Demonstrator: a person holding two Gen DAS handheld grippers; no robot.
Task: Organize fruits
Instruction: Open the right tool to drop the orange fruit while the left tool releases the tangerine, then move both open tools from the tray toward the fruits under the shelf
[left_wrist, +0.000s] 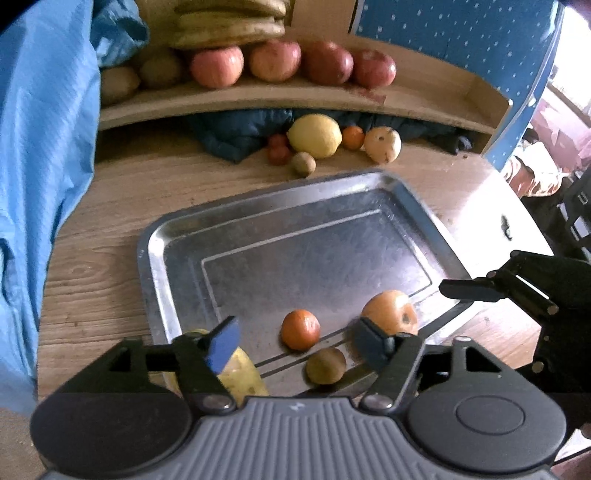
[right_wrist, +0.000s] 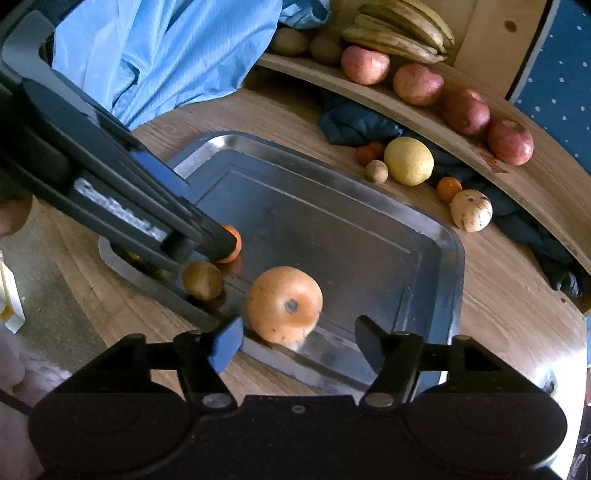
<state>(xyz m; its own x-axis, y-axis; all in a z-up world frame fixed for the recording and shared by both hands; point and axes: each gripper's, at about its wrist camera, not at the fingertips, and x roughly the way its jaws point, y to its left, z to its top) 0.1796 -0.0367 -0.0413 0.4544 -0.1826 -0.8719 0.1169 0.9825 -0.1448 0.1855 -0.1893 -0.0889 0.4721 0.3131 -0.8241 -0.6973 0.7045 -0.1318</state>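
A metal tray (left_wrist: 229, 236) lies on the wooden table and shows in the right wrist view (right_wrist: 424, 266) too. On its near part sit a small orange (left_wrist: 300, 329), a kiwi (left_wrist: 325, 365), a larger orange fruit (left_wrist: 390, 312) and a yellow fruit (left_wrist: 240, 378). My left gripper (left_wrist: 299, 345) is open and empty above them. My right gripper (right_wrist: 297, 343) is open and empty just behind the larger orange fruit (right_wrist: 284, 303). Loose fruit lies beyond the tray: a lemon (left_wrist: 314, 136), a kiwi (left_wrist: 304, 163), a pale pear (left_wrist: 382, 144), small oranges (left_wrist: 353, 137).
A curved wooden shelf (left_wrist: 280, 99) at the back holds apples (left_wrist: 275, 61), kiwis and bananas (left_wrist: 229, 26). Blue cloth (left_wrist: 40, 155) hangs on the left; dark cloth (left_wrist: 236, 136) lies under the shelf. The table edge is at the right.
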